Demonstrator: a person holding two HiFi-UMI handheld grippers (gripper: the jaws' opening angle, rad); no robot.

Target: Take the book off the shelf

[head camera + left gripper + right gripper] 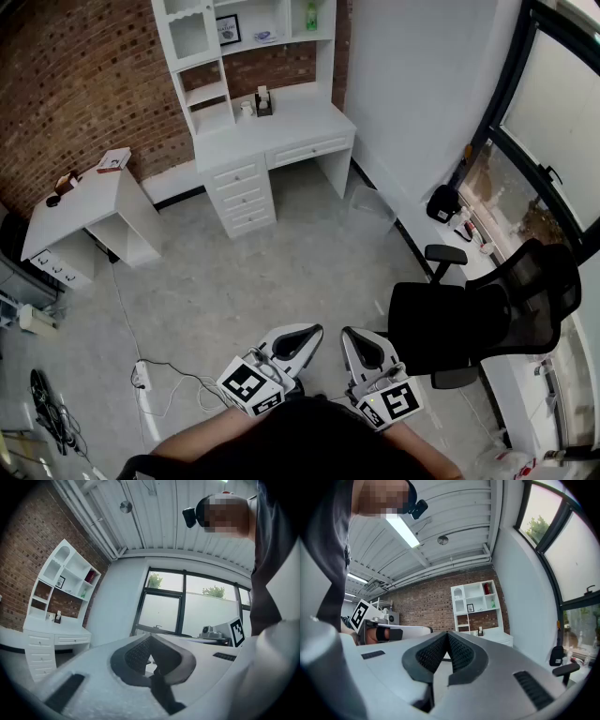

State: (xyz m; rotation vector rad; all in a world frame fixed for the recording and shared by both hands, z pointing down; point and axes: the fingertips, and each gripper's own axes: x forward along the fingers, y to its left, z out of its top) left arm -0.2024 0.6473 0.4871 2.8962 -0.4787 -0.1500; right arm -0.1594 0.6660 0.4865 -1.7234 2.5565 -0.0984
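Nothing done yet: left gripper and right gripper both clamped closed and empty near the person's body, what looks like the red book still on the shelf across the room

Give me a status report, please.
Left gripper, right gripper shut, empty. Shelf far across room; red book likely top right. Chair right of path.
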